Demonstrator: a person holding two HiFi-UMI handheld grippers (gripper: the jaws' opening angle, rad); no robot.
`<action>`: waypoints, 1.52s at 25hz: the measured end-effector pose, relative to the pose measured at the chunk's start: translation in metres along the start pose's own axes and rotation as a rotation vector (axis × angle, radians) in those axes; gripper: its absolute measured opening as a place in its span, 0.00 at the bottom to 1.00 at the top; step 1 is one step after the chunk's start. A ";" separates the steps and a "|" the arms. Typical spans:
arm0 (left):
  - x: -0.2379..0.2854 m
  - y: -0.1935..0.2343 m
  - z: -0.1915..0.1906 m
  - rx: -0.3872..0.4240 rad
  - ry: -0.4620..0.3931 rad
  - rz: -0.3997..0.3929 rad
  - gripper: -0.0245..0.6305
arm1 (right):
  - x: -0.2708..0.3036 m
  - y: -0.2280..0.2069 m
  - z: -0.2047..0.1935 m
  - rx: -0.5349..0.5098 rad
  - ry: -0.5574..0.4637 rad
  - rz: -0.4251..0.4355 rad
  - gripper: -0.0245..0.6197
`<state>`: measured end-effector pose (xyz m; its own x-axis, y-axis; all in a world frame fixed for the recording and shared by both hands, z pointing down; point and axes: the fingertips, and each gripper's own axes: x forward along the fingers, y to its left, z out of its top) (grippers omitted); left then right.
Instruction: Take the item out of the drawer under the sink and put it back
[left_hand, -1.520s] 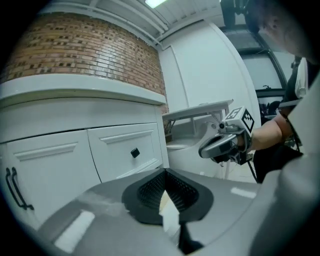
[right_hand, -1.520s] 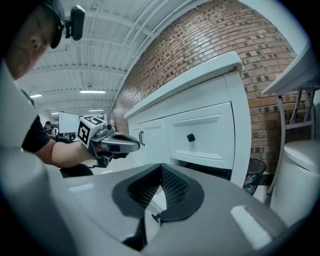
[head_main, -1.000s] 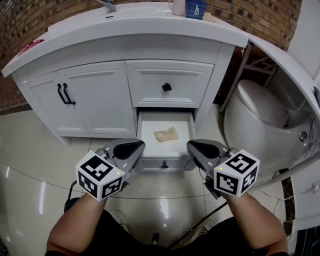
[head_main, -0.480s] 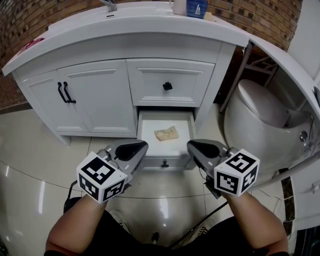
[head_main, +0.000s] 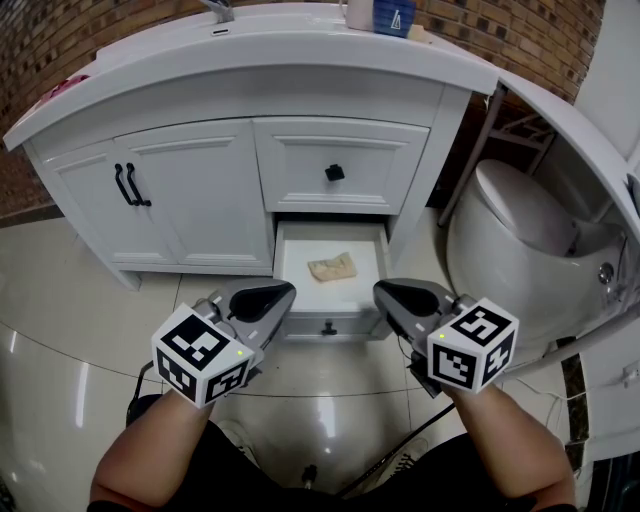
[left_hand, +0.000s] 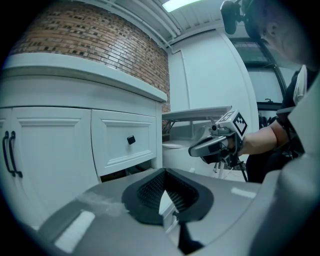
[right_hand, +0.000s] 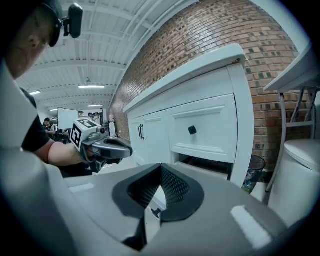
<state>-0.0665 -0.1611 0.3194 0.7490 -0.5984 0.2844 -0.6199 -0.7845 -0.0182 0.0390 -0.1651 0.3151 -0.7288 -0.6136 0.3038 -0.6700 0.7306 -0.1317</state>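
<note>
Here, two empty grippers face the open drawer (head_main: 329, 312).
Left gripper (head_main: 285, 291) and right gripper (head_main: 383, 290) hover at its front, jaws pressed together. The crumpled tan item (head_main: 333, 268) lies inside the drawer; reaching in with jaws unopened could shove it backward.

The left gripper (head_main: 281, 292) has crept a touch to the right, so that in the head view its tip lies nearer the front of the open drawer (head_main: 330, 322) than a second ago. Nearly all of that shift came in the first half second; since then it has barely stirred.
</note>
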 end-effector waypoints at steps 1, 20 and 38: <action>0.000 0.000 0.000 0.001 0.000 -0.001 0.05 | 0.000 0.000 0.000 0.000 0.000 0.000 0.05; -0.053 -0.051 0.025 0.029 -0.051 -0.018 0.05 | -0.051 0.053 0.009 -0.034 -0.024 -0.010 0.05; -0.062 -0.069 0.028 0.043 -0.069 -0.032 0.05 | -0.073 0.068 0.000 -0.008 -0.024 -0.067 0.05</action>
<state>-0.0632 -0.0745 0.2758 0.7834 -0.5818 0.2187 -0.5860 -0.8087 -0.0521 0.0467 -0.0703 0.2841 -0.6856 -0.6683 0.2888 -0.7163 0.6900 -0.1040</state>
